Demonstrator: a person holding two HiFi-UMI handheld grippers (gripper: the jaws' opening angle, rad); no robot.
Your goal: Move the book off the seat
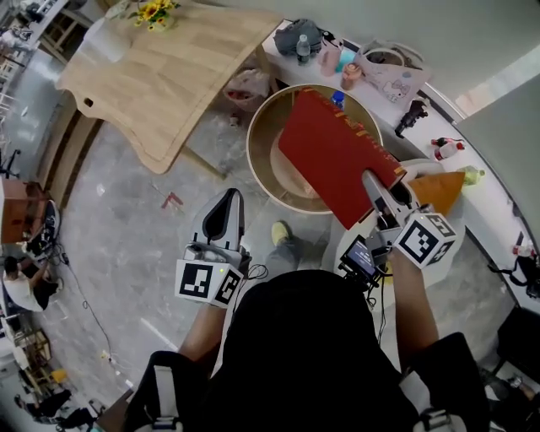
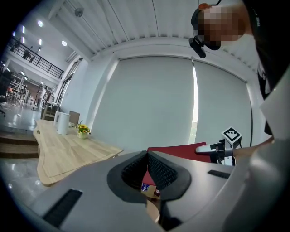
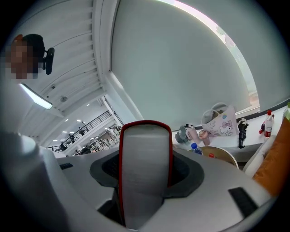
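A red-covered book [image 1: 337,156] is held tilted in the air above a round wooden tub-shaped piece [image 1: 263,135]. My right gripper [image 1: 381,192] is shut on its lower right edge. In the right gripper view the book's grey page edge with its red cover [image 3: 145,172] stands upright between the dark pads [image 3: 181,170]. My left gripper [image 1: 226,211] hangs lower left, clear of the book, shut with nothing in it. The left gripper view has its pads [image 2: 161,172] meeting at the tips, with the red book [image 2: 181,152] and the right gripper beyond them.
An orange cushion [image 1: 440,190] lies on a white seat [image 1: 418,167] just right of the book. A light wooden table [image 1: 169,67] with yellow flowers [image 1: 153,10] stands at the back left. A ledge along the wall holds a water bottle [image 1: 304,48], bags and a printed tote [image 1: 395,78].
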